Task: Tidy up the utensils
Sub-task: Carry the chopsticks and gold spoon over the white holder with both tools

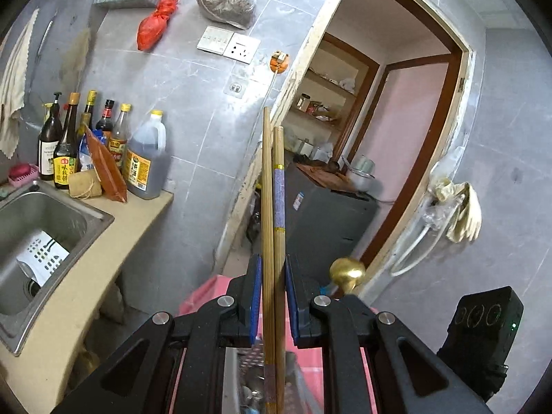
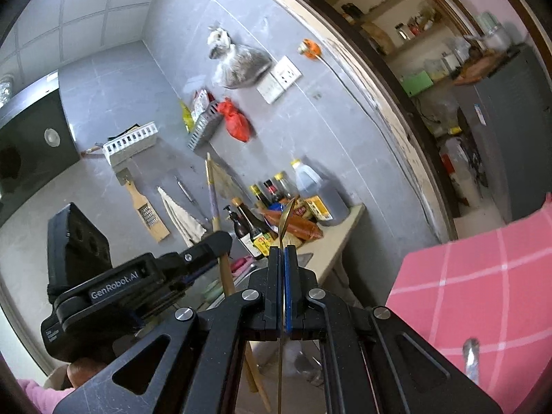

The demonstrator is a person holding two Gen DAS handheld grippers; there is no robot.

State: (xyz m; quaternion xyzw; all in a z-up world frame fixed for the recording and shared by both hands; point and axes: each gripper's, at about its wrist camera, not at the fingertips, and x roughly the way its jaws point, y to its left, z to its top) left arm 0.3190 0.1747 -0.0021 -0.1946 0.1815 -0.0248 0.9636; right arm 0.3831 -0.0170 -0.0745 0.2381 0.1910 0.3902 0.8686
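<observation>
My left gripper [image 1: 272,269] is shut on a pair of wooden chopsticks [image 1: 267,189], one with a purple patterned band; they stand upright between the blue pads, raised in the air. The left gripper [image 2: 193,262] and its chopsticks [image 2: 214,203] also show in the right wrist view. My right gripper [image 2: 283,253] is shut on a thin gold spoon [image 2: 288,215], seen edge-on, its bowl pointing up past the fingertips. The spoon's gold bowl [image 1: 346,270] shows in the left wrist view just right of the left gripper. A grey utensil container [image 1: 241,379] lies below, mostly hidden.
A steel sink [image 1: 41,227] is set in a beige counter [image 1: 79,296] with sauce bottles [image 1: 114,148]. A pink checked surface [image 2: 483,286] lies at right. A doorway [image 1: 396,120] opens to a dark cabinet [image 1: 327,217]. Bags, racks and a grater [image 2: 146,212] hang on the grey wall.
</observation>
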